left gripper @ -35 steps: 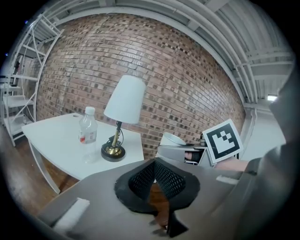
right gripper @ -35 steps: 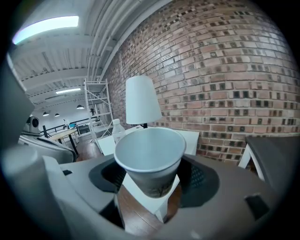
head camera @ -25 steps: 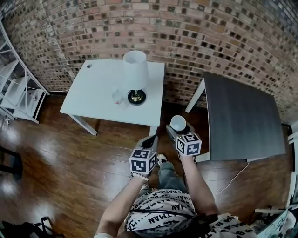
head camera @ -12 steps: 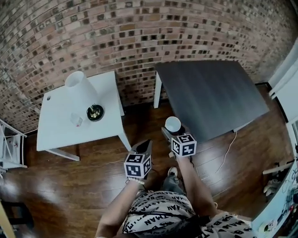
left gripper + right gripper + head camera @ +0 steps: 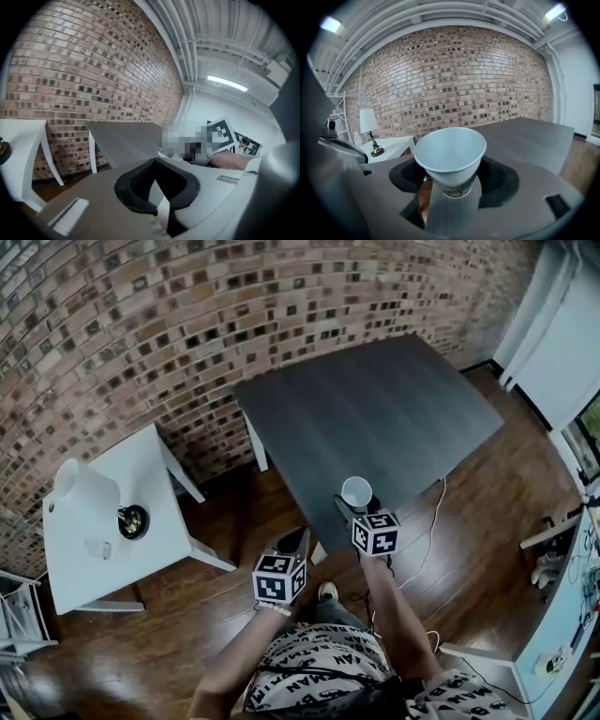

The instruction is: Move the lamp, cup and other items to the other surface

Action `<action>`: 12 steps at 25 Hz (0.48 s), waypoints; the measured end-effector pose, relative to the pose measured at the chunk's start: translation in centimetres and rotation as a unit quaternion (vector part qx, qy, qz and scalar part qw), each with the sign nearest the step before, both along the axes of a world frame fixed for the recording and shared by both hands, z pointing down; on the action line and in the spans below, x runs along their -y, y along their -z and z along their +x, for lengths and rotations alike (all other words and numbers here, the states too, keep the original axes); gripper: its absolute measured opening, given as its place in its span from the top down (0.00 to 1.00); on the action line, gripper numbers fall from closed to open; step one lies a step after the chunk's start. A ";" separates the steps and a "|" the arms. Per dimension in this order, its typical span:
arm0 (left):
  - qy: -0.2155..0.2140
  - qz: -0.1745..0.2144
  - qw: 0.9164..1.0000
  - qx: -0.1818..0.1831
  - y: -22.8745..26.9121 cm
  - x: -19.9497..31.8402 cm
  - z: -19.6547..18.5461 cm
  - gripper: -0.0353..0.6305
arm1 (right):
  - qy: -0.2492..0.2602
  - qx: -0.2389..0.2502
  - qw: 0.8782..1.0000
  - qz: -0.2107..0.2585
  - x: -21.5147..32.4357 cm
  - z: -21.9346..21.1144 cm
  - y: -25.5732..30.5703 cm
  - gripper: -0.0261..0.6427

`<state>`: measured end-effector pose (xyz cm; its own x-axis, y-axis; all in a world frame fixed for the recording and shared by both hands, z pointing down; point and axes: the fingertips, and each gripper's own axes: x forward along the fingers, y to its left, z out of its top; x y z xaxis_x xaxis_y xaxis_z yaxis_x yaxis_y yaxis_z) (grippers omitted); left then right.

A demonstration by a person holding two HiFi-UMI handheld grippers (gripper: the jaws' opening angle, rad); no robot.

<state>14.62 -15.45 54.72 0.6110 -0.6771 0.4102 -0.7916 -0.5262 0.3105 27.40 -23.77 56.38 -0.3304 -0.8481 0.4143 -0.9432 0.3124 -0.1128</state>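
Observation:
My right gripper (image 5: 358,504) is shut on a white paper cup (image 5: 356,491), held upright over the near edge of the dark grey table (image 5: 375,418). In the right gripper view the cup (image 5: 450,154) fills the space between the jaws of that gripper (image 5: 452,185), with the dark table (image 5: 525,136) behind it. The lamp (image 5: 80,488) with its white shade stands on the white table (image 5: 159,484) at the left, next to a small clear container (image 5: 97,547). My left gripper (image 5: 294,540) hangs over the floor, shut and holding nothing (image 5: 159,190).
A brick wall (image 5: 187,324) runs behind both tables. A cable (image 5: 436,521) trails over the wooden floor by the dark table. White shelving (image 5: 11,615) stands at the far left, and white panels (image 5: 562,334) at the upper right. The person's shoe (image 5: 326,592) is below the grippers.
The view has swung to the right: the white table with the lamp slid to the left edge and the dark table came to the middle. The cup now hangs over the dark table's near edge.

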 end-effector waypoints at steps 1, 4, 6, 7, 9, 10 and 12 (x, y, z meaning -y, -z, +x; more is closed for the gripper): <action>-0.009 0.000 1.000 0.000 -0.1 0.6 1.3 0.95 | -0.011 -0.001 1.000 0.000 0.5 1.7 -0.3 0.47; -0.035 -0.001 0.999 0.006 -0.9 2.3 5.1 0.95 | -0.042 -0.003 0.999 0.001 1.7 6.6 -1.1 0.47; -0.049 -0.003 0.999 0.011 -1.6 3.5 7.3 0.95 | -0.060 -0.004 0.998 0.000 2.4 9.5 -1.9 0.47; -0.055 -0.003 0.998 0.011 -1.9 4.0 8.4 0.95 | -0.068 -0.007 0.998 0.000 2.7 10.9 -2.2 0.47; -0.066 -0.006 0.998 0.011 -2.5 5.0 10.5 0.95 | -0.082 -0.014 0.997 -0.001 3.2 13.5 -3.1 0.47; -0.072 -0.007 0.997 0.012 -2.8 5.4 11.5 0.95 | -0.088 -0.016 0.996 -0.002 3.4 14.6 -3.5 0.47; -0.085 -0.009 0.996 0.015 -3.5 6.0 13.5 0.95 | -0.097 -0.018 0.995 -0.003 3.8 16.5 -4.5 0.47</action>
<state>28.13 -21.46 58.20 0.7042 -0.5569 0.4405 -0.7000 -0.6483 0.2994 43.93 -27.60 60.88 -0.1453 -0.8918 0.4284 -0.9892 0.1231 -0.0793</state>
